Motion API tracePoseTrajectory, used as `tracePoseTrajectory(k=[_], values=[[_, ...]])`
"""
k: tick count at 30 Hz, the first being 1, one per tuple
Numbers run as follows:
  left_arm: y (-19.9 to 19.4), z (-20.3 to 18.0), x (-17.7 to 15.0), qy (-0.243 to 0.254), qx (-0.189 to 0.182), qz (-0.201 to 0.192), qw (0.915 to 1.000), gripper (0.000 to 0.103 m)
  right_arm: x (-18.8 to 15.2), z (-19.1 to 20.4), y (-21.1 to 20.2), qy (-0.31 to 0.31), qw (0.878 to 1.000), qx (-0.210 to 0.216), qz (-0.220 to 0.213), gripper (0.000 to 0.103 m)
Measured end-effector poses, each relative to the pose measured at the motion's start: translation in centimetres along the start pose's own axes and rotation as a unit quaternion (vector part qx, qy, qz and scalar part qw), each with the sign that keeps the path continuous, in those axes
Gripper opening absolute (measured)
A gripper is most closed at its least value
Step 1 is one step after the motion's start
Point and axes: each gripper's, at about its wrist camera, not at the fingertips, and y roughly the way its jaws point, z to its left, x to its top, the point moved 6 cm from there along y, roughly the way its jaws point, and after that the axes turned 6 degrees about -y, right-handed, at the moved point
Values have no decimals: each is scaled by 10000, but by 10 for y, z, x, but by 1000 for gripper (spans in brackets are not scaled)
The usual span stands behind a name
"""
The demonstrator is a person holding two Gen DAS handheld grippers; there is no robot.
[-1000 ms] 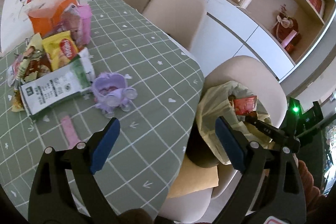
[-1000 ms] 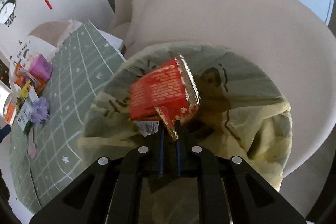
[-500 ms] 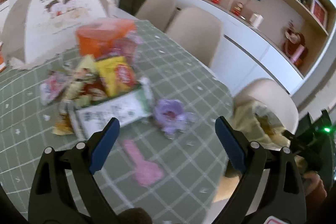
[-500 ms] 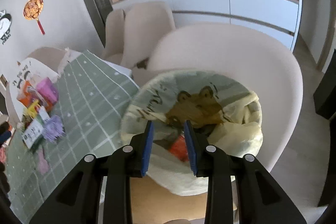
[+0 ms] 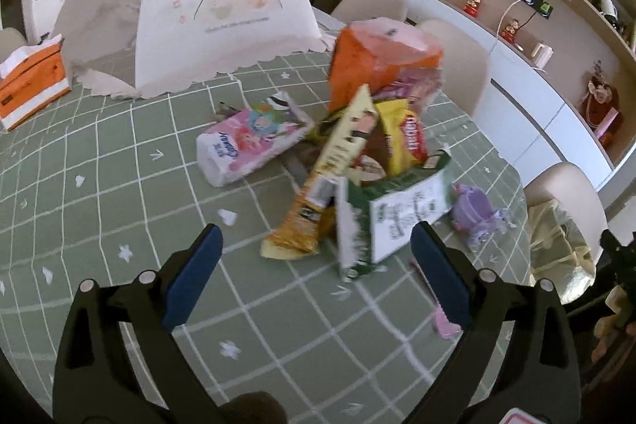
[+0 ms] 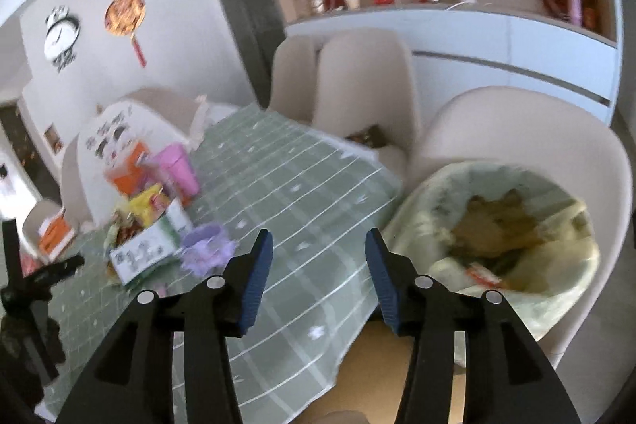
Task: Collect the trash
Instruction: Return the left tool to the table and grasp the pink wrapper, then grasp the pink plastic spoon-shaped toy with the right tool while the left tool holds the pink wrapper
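Right wrist view blurred; contents of the yellow trash bag (image 6: 512,237) indistinct. Pink strip (image 5: 441,320) partly hidden behind the left gripper (image 5: 314,273); print on the green-and-white packet (image 5: 401,221) smeared

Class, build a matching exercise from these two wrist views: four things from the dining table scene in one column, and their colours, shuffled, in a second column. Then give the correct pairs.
Column 1
1. tissue pack
2. food cover
3. tablecloth
4. trash bag

Column 2
A. green with a white grid
B. pale yellow
C. pink and white
D. white with a cartoon print

Pairs: 1-C, 2-D, 3-A, 4-B
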Motion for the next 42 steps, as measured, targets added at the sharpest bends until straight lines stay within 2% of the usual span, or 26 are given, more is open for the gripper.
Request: tracePoseTrajectory(k=[4,10,14,18,22,25,28,30,34,42], values=[[11,22,19,287,-112,-1,9995,87,-11,38,12,-418,9985,107,343,46],[48,45,62,1012,-461,151,9937,83,-31,77,25,-504,9958,337,687,46],[101,70,87,994,-450,511,9927,74,-50,99,33,-509,9941,226,929,46],[130,79,90,780,-595,869,9914,67,-67,117,35,-533,9921,114,1128,46],[122,74,80,874,-617,910,9901,67,-76,126,35,-739,9899,97,1207,46],[111,73,66,891,-464,953,9904,62,-77,127,41,-567,9912,221,1179,46],[102,74,55,892,-177,945,9914,43,-76,132,51,-320,9918,429,1160,46],[97,77,47,787,-112,1047,9913,15,-78,137,60,-311,9909,479,1223,46],[68,79,32,501,-262,1016,9932,9,-79,151,70,-372,9895,607,1260,46],[5,83,-4,187,-597,963,9934,9,-89,167,84,-478,9867,839,1308,46]])
